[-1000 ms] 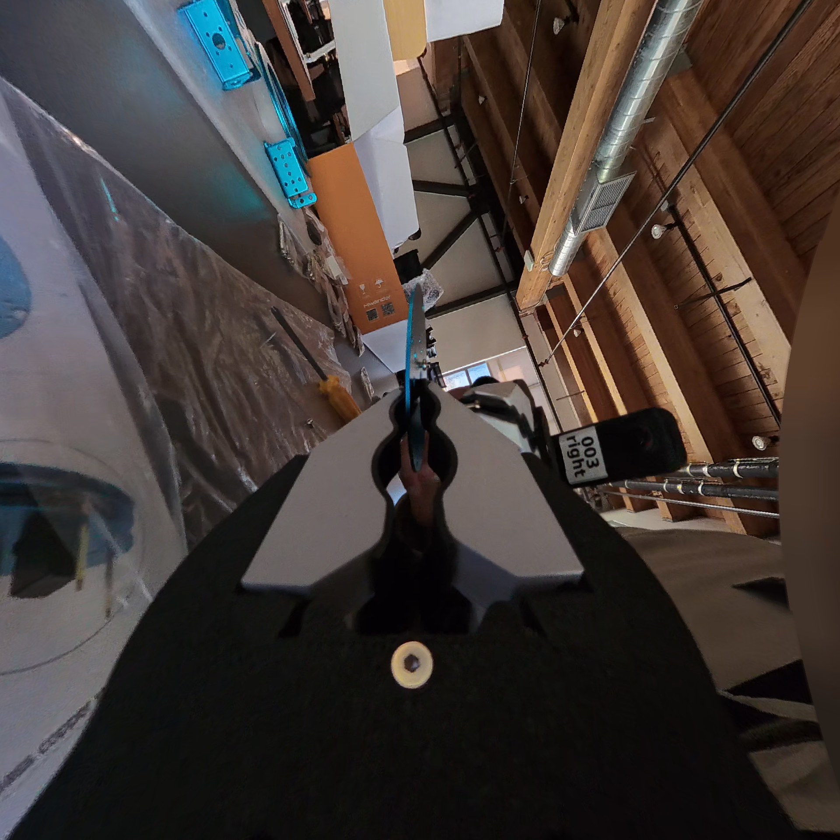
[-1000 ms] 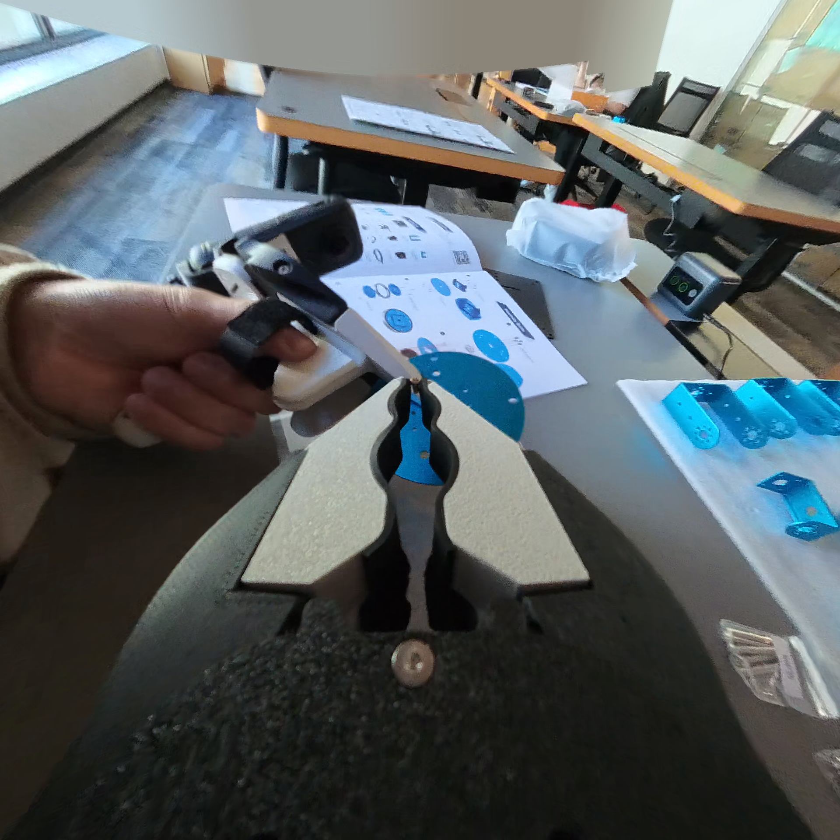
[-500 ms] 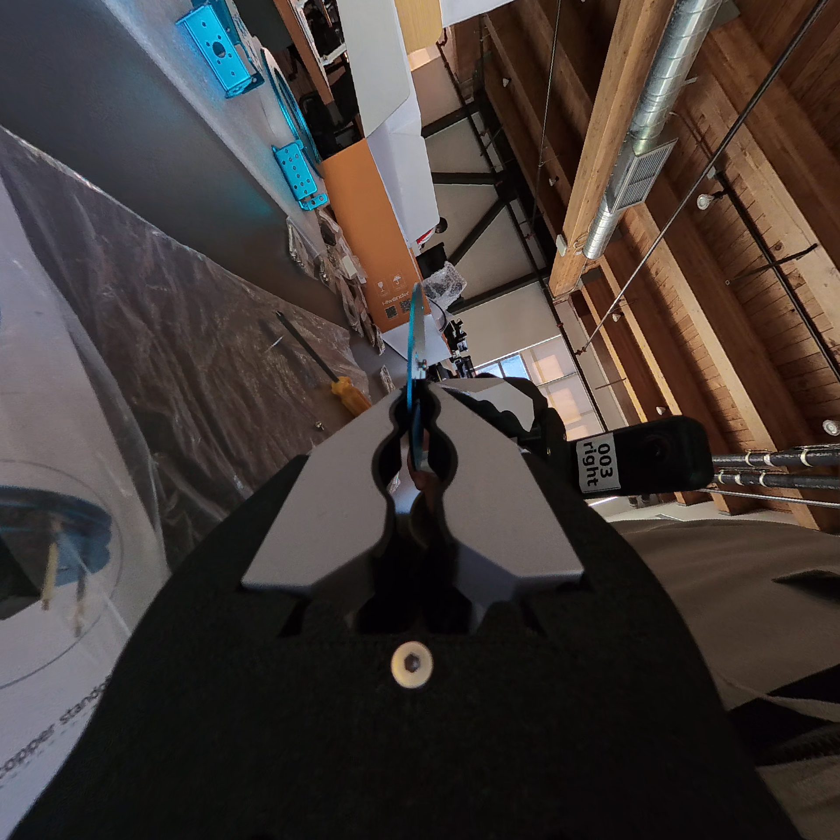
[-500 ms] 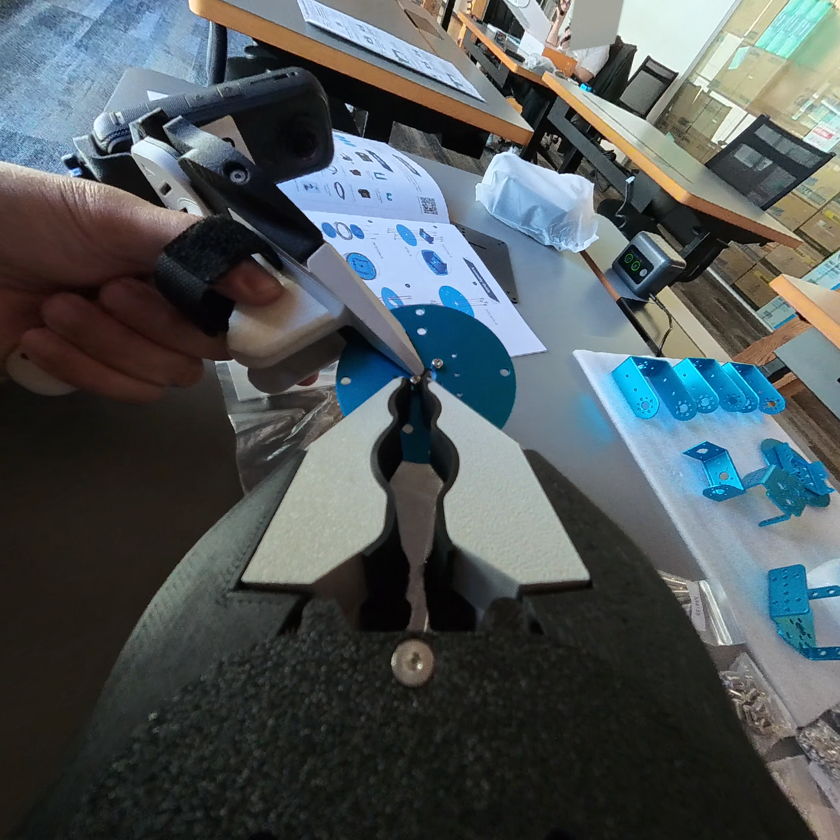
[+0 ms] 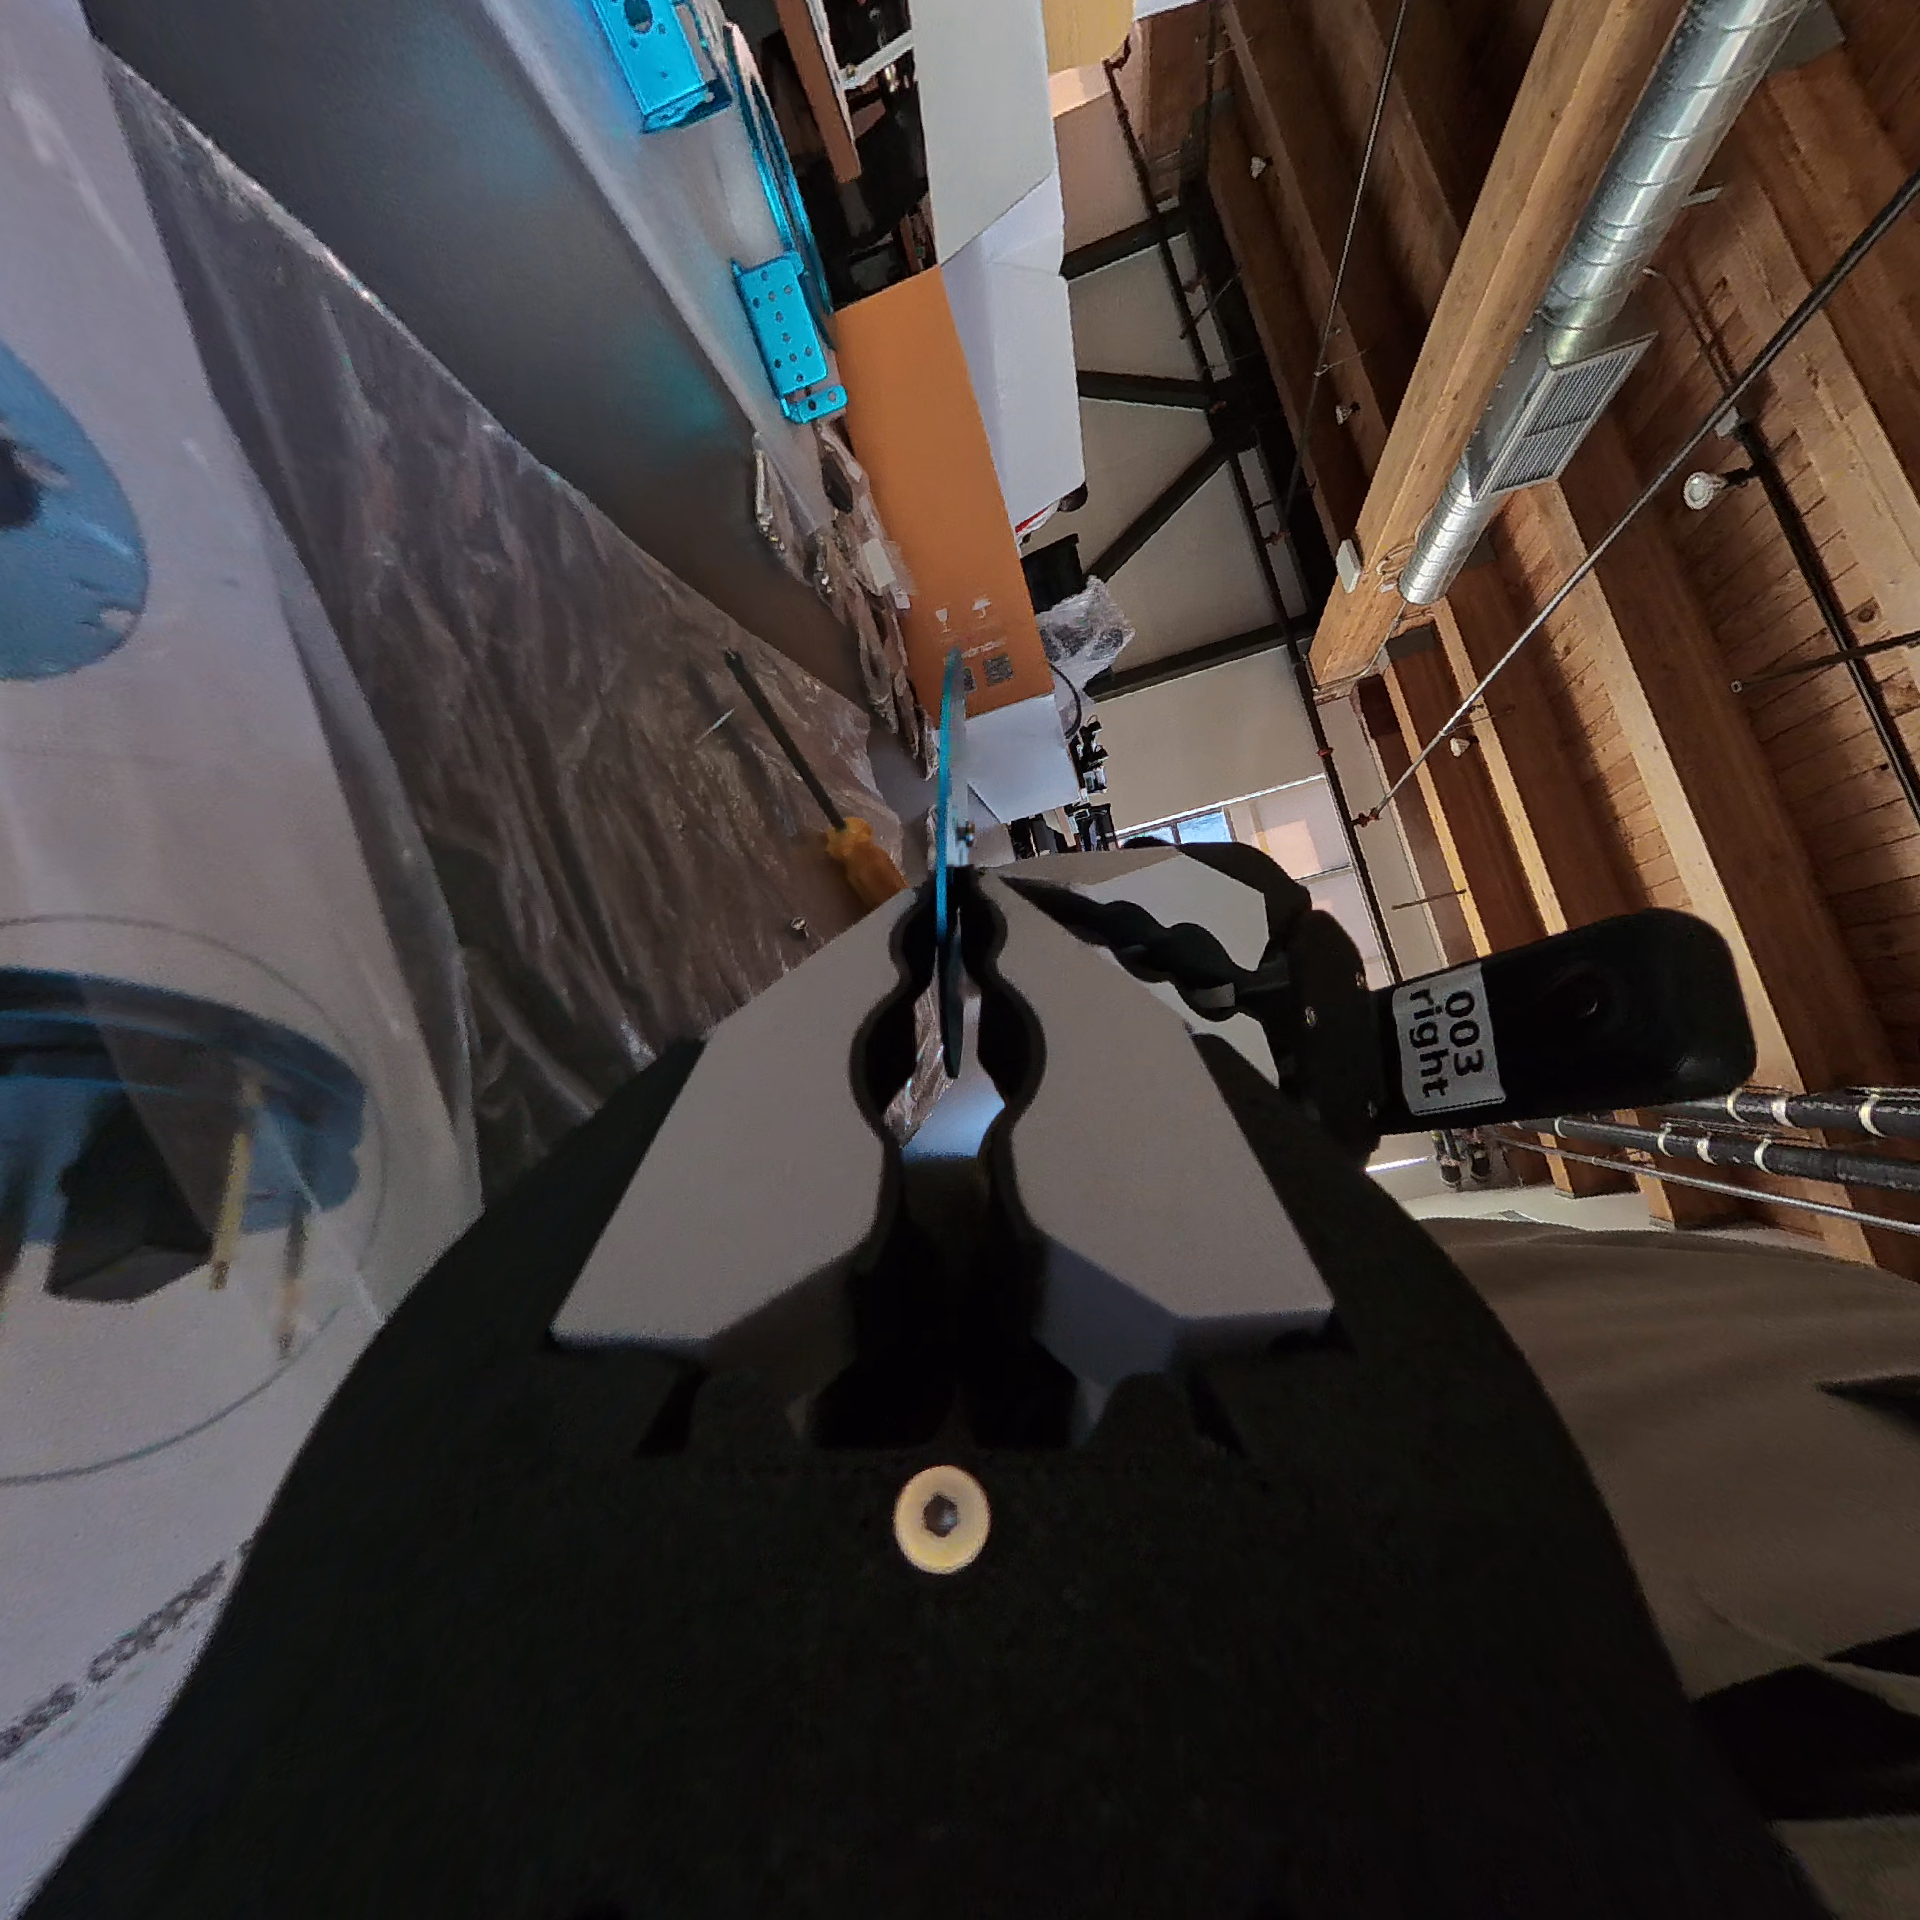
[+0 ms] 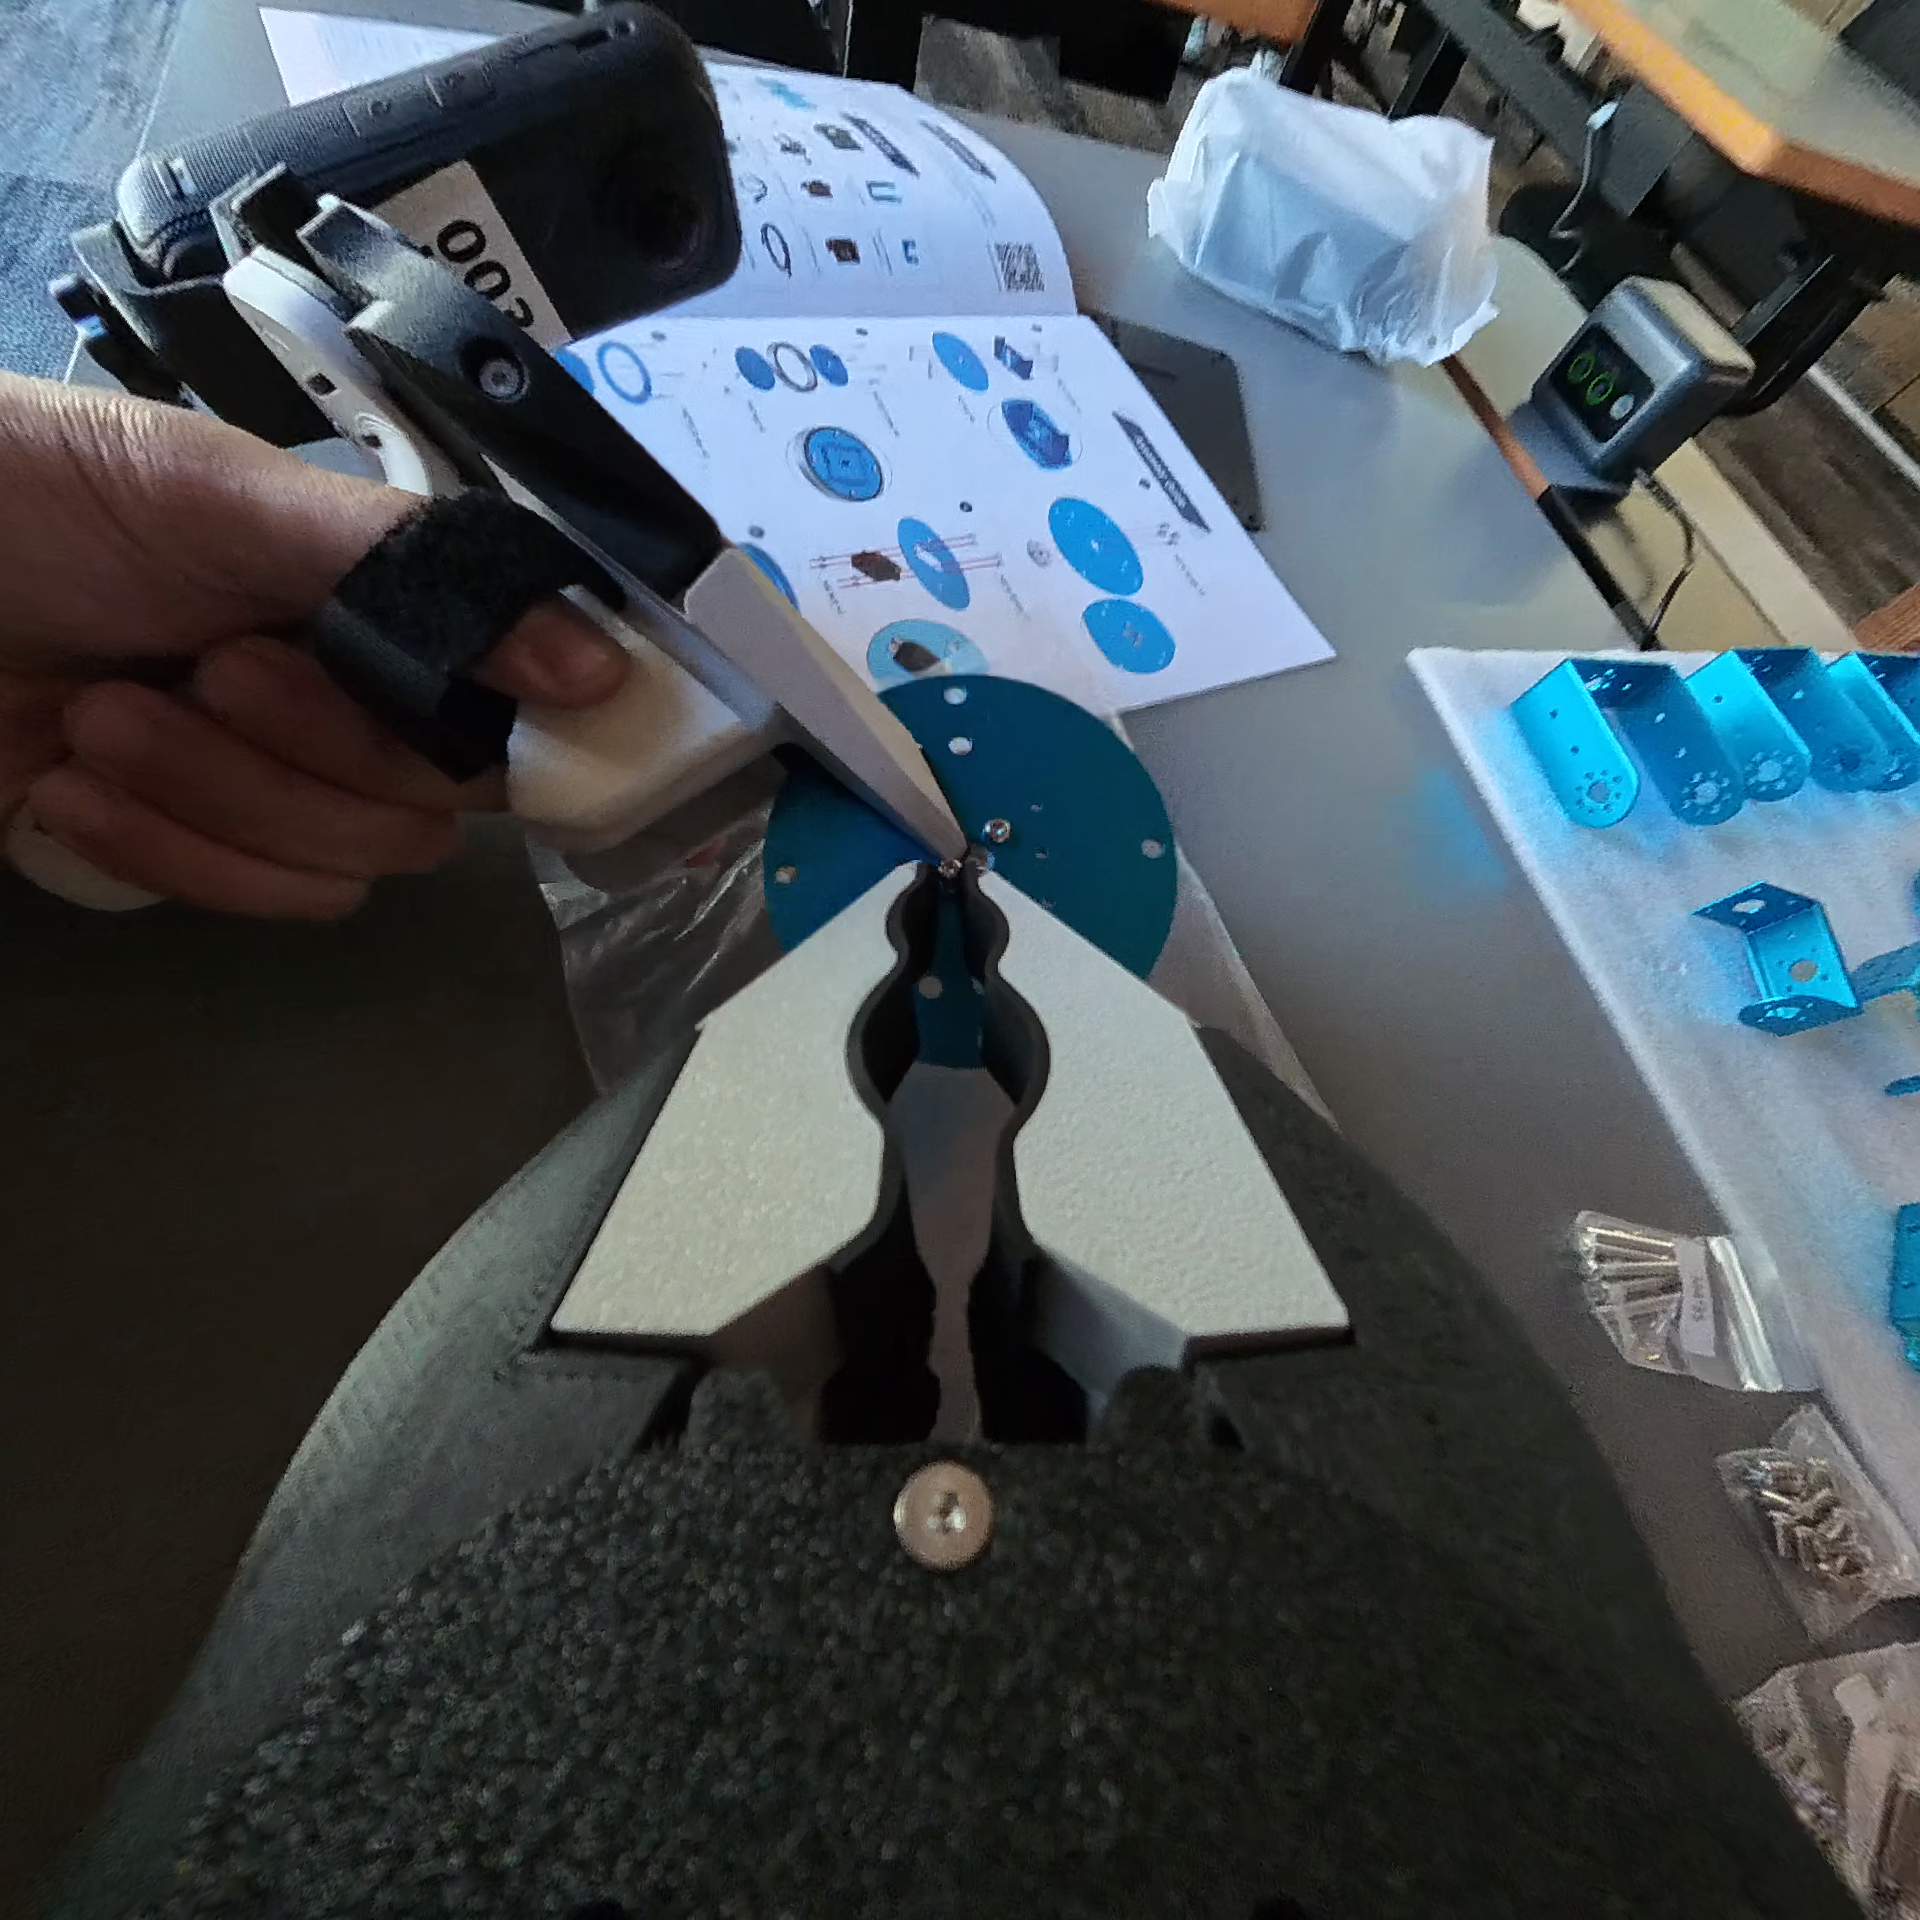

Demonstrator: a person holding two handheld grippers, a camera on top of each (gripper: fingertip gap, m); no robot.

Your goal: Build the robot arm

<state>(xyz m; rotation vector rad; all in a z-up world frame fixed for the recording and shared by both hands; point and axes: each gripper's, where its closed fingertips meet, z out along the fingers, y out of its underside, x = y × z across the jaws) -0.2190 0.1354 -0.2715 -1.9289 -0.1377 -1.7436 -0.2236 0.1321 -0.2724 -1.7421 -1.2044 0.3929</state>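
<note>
Left gripper (image 5: 954, 894): closed edge-on upon the blue disc (image 6: 1039, 790).
Right gripper (image 6: 951, 871): tips pinched on a small screw (image 6: 948, 864) at the disc's face; second screw just at 1 o'clock.
Writing: white stickers on both camera housings; printed manual (image 6: 935, 499) at 12 o'clock.
Brackets (image 6: 1704, 738): blue, 3 o'clock, foam sheet.
Screwdriver (image 5: 821, 805): yellow-handled, on plastic.

Blue disc (image 6: 1023, 790) sits edge-clamped in the left tool (image 5: 951, 883), right tool (image 6: 951, 868) closed at its face beside a small screw (image 6: 997, 828); no gap between the tips. Bare desk (image 6: 1382, 582) strip right of disc gives passage. Far: open manual (image 6: 935, 499), white bag (image 6: 1330, 218). Right: foam sheet (image 6: 1558, 935) with blue brackets (image 6: 1704, 738), screw bags (image 6: 1652, 1299) near. Left blocked by hand (image 6: 208, 675).
</note>
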